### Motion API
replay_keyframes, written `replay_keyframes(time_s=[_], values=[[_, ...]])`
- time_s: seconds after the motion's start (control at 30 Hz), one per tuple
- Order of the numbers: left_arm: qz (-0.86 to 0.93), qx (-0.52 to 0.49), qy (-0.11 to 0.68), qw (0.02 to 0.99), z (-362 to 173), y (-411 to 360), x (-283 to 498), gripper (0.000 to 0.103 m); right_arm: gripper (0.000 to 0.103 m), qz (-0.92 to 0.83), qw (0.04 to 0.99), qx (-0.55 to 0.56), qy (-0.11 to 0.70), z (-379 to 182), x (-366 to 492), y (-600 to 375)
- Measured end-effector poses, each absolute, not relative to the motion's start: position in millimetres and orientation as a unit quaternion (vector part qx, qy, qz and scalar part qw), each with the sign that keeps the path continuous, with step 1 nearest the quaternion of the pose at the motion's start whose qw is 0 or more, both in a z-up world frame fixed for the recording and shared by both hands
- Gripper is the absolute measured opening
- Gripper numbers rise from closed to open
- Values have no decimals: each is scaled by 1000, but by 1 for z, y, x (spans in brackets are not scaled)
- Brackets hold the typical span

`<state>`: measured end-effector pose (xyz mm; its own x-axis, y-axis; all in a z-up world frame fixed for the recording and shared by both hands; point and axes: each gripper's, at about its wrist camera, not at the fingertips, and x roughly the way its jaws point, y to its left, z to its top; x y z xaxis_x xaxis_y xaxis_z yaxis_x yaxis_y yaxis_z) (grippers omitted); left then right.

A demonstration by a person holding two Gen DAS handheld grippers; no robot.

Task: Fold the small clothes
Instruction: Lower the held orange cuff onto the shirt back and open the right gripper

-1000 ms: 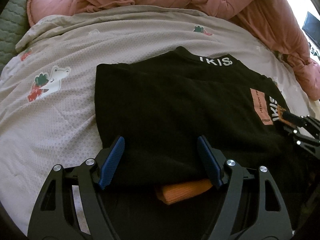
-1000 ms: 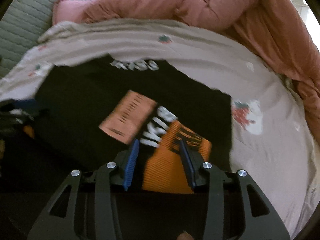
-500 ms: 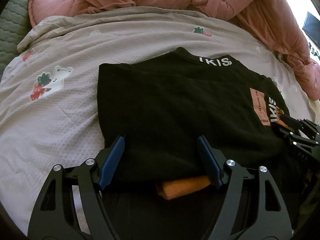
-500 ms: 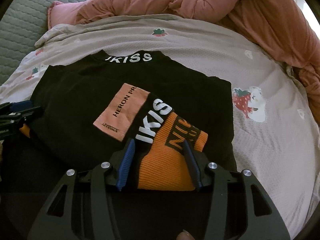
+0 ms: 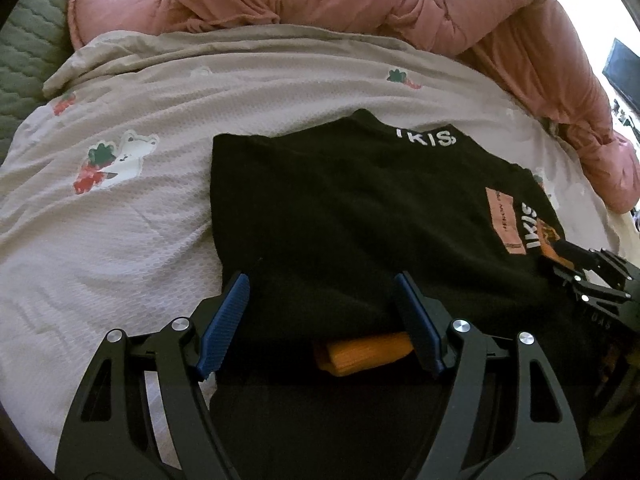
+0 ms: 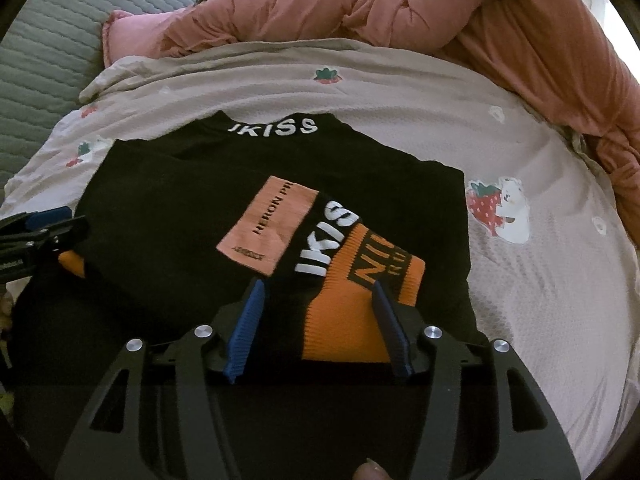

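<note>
A black garment (image 5: 340, 220) with white "IKISS" lettering lies folded flat on the bed, collar at the far side. My left gripper (image 5: 320, 284) stands open over its near edge, fabric lying loose between the wide jaws. An orange cuff (image 5: 364, 354) peeks out just below. In the right wrist view the garment (image 6: 168, 216) shows a peach label (image 6: 268, 228) and an orange ribbed sleeve cuff (image 6: 352, 320) folded onto it. My right gripper (image 6: 317, 286) straddles that cuff with its jaws opening and the left pad clear of it. Each gripper shows at the other view's edge.
A beige blanket (image 5: 120, 240) with strawberry and bear prints covers the bed under the garment. A bulky pink quilt (image 5: 360, 4) is heaped along the far and right sides. Green quilted bedding (image 6: 44, 60) lies at the far left. A fingertip (image 6: 370, 470) shows at the bottom edge.
The right gripper's jaws have widened around the orange cuff, and its view has gone from blurred to steady. The left gripper and the garment have stayed put.
</note>
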<state>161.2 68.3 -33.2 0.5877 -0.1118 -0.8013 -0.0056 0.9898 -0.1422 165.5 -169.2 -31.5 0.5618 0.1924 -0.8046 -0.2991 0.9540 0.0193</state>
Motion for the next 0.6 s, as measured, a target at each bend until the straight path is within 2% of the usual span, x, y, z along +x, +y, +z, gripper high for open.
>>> replay_keyframes(time_s=[0.27, 0.4, 0.5, 0.6], values=[[-20, -65, 436, 897, -21, 74, 154, 67, 60, 150, 883, -52, 442, -24, 160, -164], [-13, -62, 425, 903, -12, 75, 148, 79, 66, 152, 887, -48, 434, -18, 156, -164], [-11, -59, 415, 908, -6, 74, 145, 81, 66, 151, 891, -51, 426, -13, 154, -163], [-6, -53, 408, 912, -1, 73, 141, 86, 73, 153, 894, -45, 420, -9, 151, -164]])
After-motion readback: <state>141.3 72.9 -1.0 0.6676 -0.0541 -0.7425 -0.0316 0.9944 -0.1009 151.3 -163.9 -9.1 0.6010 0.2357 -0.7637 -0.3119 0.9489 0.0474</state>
